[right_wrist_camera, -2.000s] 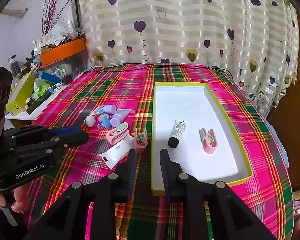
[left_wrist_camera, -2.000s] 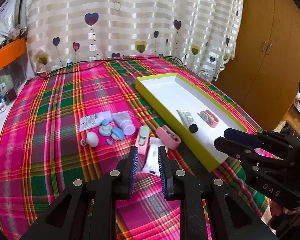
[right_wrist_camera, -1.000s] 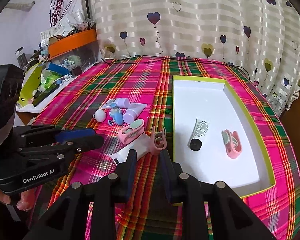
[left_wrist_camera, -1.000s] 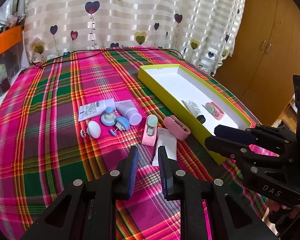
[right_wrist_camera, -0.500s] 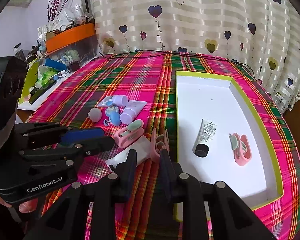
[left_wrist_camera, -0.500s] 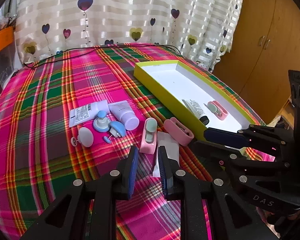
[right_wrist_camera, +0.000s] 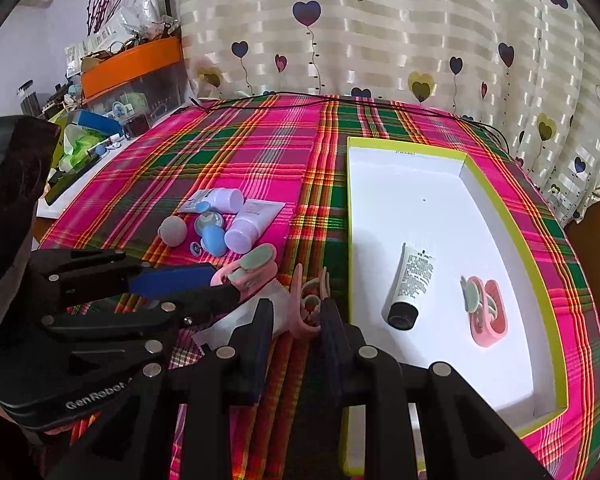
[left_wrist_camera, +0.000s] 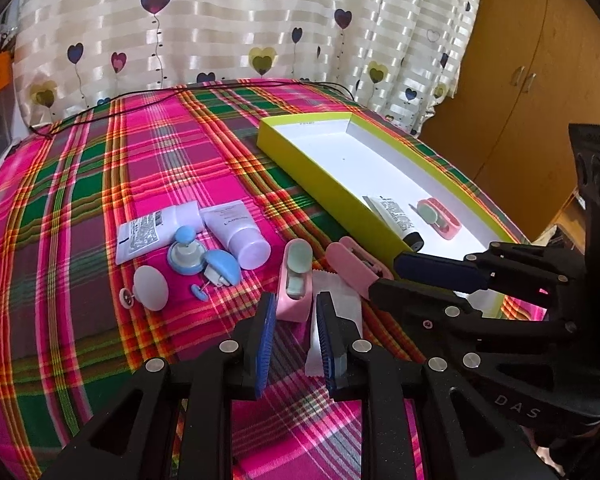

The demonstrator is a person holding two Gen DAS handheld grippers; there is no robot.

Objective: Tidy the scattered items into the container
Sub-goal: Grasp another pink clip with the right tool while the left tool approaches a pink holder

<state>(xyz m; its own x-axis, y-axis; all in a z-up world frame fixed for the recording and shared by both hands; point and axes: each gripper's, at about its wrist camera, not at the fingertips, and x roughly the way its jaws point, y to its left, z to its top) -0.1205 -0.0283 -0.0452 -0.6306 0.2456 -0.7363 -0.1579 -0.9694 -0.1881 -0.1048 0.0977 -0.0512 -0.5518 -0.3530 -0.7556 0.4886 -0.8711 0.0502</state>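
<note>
Both claws have closed in on the scattered items; the next pick is lined up but nothing is pinched.

Nearest, the right claw (right_wrist_camera: pixel 294 322) has advanced until its spread jaws flank a pink clip (right_wrist_camera: pixel 306 304) just outside the left wall of the container (right_wrist_camera: pixel 512 232). The left claw (left_wrist_camera: pixel 294 322), also spread, has dropped toward a second pink clip (left_wrist_camera: pixel 296 280) and a white sachet (left_wrist_camera: pixel 334 320). Count outside: two pink clips, one sachet, two lilac tubes (left_wrist_camera: pixel 240 232), three small round pieces (left_wrist_camera: pixel 188 256). Farther, inside the container: one black-capped tube (right_wrist_camera: pixel 410 284) and one pink clip (right_wrist_camera: pixel 486 310). Judged about one fifth done.
</note>
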